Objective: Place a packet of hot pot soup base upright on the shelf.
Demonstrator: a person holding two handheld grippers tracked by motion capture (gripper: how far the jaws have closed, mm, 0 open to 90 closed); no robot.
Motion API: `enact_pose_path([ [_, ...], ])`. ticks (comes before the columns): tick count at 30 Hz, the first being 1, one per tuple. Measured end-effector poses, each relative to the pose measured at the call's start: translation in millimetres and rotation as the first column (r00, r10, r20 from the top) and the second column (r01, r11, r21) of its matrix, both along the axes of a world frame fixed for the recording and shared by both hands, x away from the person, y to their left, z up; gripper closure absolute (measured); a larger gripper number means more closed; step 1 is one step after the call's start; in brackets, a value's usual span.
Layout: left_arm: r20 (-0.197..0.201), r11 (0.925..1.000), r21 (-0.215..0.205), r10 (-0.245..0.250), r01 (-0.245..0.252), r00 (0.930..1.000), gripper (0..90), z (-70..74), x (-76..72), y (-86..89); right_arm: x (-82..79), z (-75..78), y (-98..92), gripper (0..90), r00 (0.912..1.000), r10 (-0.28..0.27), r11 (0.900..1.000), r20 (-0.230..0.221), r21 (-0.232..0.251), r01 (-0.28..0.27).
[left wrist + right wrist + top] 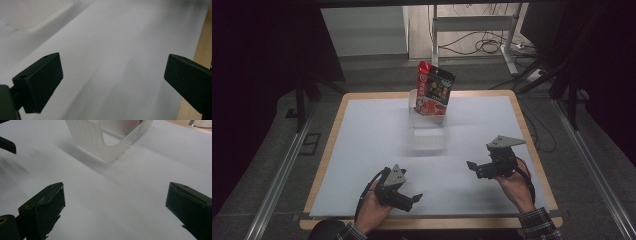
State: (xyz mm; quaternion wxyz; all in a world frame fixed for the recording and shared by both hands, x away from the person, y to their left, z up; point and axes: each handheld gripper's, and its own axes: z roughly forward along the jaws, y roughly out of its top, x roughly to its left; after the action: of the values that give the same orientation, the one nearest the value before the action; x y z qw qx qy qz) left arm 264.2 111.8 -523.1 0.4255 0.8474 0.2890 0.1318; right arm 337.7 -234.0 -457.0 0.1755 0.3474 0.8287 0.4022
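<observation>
1. The left gripper point(412, 200) has its two black jaws spread wide with nothing between them; in the left gripper view point(112, 82) only bare white table covering lies in the gap.
2. The right gripper point(473, 167) is likewise wide open and holds nothing; the right gripper view point(115, 207) shows plain white surface between its jaws.
3. Both grippers sit low over the near part of the white-covered, wood-edged table point(362, 150), well apart from each other, each held in a hand point(372, 207) coming in from the near edge.
4. Ahead of them, near the table's middle, stands a translucent, open-topped rectangular plastic container point(428, 136), apart from both grippers; its wall shows at the top of the right gripper view point(110, 142) and its corner in the left gripper view point(32, 15).
5. Beyond it, a red and black printed snack box point(433, 89) stands tilted in the far part of the container.
</observation>
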Motion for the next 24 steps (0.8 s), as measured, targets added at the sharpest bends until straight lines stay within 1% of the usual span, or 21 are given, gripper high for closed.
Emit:
enact_pose_path([
  [4, 0.000, 1.0000, 0.003, -0.001, 0.001, 1.0000, 2.0, -0.3, -0.2, -0.8, -4.6, -2.7, -5.4, 2.4, 0.9999, -0.008, 1.000, -0.007, 0.007, 0.008],
  [6, 0.001, 1.0000, 0.009, -0.001, 0.001, 1.0000, 2.0, -0.6, -0.3, -1.3, -9.6, -5.6, -10.4, 2.4, 0.9998, -0.019, 1.000, -0.010, -0.003, 0.019],
  [9, 0.000, 0.9999, 0.016, 0.000, 0.000, 1.0000, 2.1, -1.2, -0.1, -1.8, -14.1, -7.9, -15.3, 2.3, 0.9996, -0.026, 1.000, -0.008, -0.001, 0.026],
  [13, 0.001, 0.9997, 0.026, -0.002, 0.002, 1.0000, 2.1, -1.9, -0.2, -3.0, -20.2, -10.9, -22.5, 2.3, 0.9993, -0.037, 0.999, 0.002, -0.005, 0.037],
  [24, 0.000, 0.9995, 0.031, -0.003, 0.003, 1.0000, 2.0, -2.8, -0.2, -4.2, -33.1, -16.2, -35.0, 2.2, 0.9981, -0.059, 0.998, 0.020, -0.022, 0.060],
])
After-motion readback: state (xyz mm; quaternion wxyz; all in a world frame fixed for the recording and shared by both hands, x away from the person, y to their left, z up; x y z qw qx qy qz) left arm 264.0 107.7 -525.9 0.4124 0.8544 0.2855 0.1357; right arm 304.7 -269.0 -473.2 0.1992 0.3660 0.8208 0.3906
